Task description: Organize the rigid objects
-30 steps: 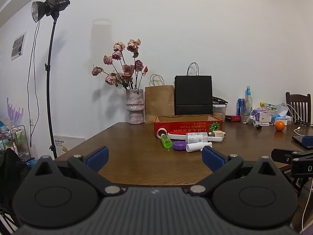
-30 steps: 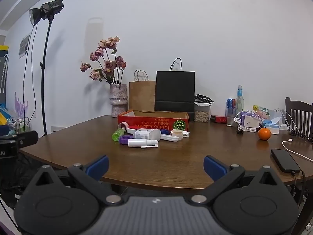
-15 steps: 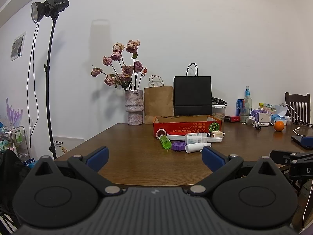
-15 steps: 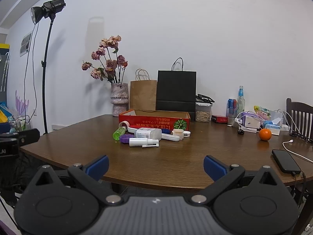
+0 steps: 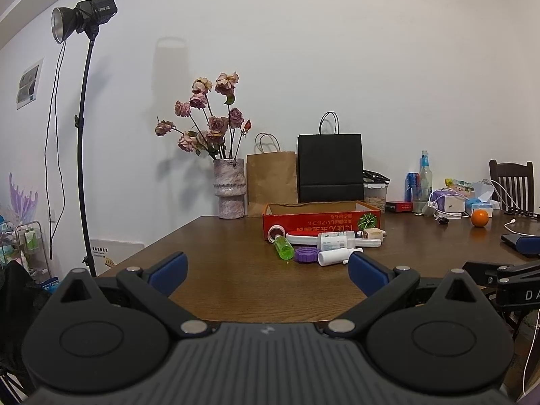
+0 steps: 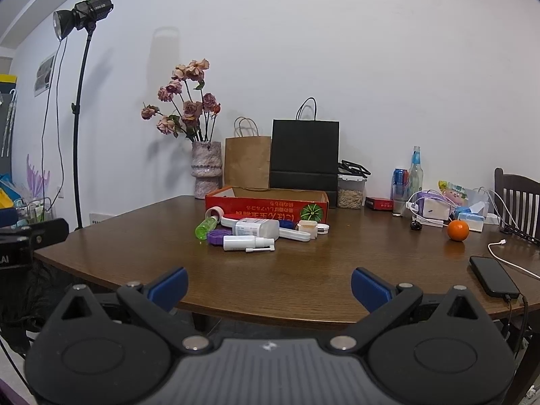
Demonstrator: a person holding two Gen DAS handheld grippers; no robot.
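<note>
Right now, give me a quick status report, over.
Left gripper open, empty. Right gripper open, empty. Bottles and purple lid lie loose before the red box, untouched. Path across the table clear.

The left black two-finger gripper with blue pads (image 5: 266, 271) is held level at the near table edge, its jaws spread wide with nothing between them. The right black two-finger gripper with blue pads (image 6: 269, 281) hangs alongside (its tip shows at the left view's right edge), equally wide and empty.
</note>
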